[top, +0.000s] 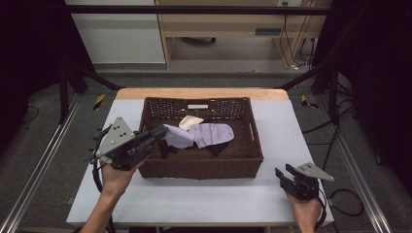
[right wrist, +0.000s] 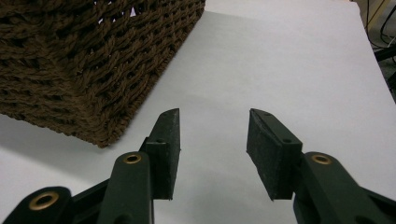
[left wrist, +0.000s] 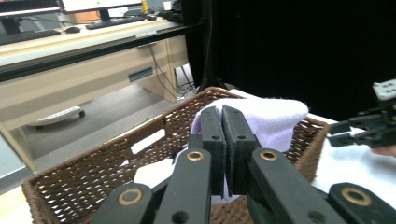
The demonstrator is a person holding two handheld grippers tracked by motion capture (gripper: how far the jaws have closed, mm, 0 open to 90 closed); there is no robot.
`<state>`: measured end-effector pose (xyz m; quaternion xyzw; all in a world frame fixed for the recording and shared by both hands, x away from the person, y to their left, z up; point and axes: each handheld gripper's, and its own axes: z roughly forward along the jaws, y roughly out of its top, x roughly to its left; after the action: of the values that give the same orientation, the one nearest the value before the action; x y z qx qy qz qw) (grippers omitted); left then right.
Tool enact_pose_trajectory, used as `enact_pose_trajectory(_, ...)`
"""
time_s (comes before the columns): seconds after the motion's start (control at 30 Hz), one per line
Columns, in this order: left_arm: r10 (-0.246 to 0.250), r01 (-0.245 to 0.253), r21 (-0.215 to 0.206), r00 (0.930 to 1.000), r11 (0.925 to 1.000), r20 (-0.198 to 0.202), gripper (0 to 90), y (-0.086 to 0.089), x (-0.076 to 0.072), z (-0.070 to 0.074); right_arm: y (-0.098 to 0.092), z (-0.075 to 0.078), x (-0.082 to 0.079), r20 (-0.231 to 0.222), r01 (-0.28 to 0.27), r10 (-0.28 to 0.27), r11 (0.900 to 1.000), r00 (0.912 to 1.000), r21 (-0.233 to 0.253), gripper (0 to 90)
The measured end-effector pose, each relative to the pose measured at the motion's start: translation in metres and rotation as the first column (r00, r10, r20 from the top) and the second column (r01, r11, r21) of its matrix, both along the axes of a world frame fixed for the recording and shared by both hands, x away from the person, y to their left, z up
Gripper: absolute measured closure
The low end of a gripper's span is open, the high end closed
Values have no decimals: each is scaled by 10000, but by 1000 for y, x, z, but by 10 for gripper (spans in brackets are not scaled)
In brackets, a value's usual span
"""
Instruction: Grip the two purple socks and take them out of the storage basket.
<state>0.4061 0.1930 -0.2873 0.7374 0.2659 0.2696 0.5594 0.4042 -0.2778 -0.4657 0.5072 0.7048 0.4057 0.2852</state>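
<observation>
- Lilac cloth (top: 206, 135): soft, pale purple fabric, lying crumpled in the middle of the high view, inside the basket. Its left end is lifted toward the basket's left wall. In the left gripper view the same cloth (left wrist: 275, 116) bulges up behind the jaw tips, centre right of the frame.
- Left hand-held gripper (top: 160, 132): centre left of the high view, reaching in over the basket's left wall. Jaws pressed together on the left end of the lilac cloth. In the left gripper view (left wrist: 223, 140) the two pads meet with a sliver of fabric between them.
- Cream cloth (top: 191, 121): small pale piece, just above the lilac cloth in the high view, touching it.
- Dark cloth (top: 216, 147): black fabric showing from under the lilac cloth's lower edge.
- Wicker basket (top: 199, 168): brown, rectangular, open-topped, centre of the high view, standing on the counter. Its corner fills the upper left of the right gripper view (right wrist: 84, 60).
- Right hand-held gripper (top: 283, 174): lower right of the high view, well apart from the basket, low over the counter. Jaws spread wide with nothing between them (right wrist: 212, 149).
- Counter (top: 204, 201): white top, bare in the lower part of the high view.
</observation>
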Motion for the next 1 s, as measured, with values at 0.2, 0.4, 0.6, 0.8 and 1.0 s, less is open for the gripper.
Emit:
enact_pose_trajectory(0.2,-344,344,-61,9994,9994,68,872,4,-21,-5,0,0,0,59,-15,15,10000,10000,-55,547)
enact_pose_trajectory(0.4,-666,667,32,9977,9978,-109,872,7,-40,-18,0,0,-1,60,-33,34,10000,10000,-67,548)
enact_pose_trajectory(0.6,-835,843,167,9956,9963,-432,871,8,-51,-35,0,0,-2,24,-14,14,10000,10000,-27,548)
enact_pose_trajectory(0.8,-893,943,425,9904,9946,-1056,871,9,-57,-56,1,-1,-2,-37,-34,34,10000,10000,21,550)
enact_pose_trajectory(1.0,-932,1082,797,9806,9909,-1724,871,4,-57,-79,1,-2,-3,-6,-59,59,10000,10000,-73,549)
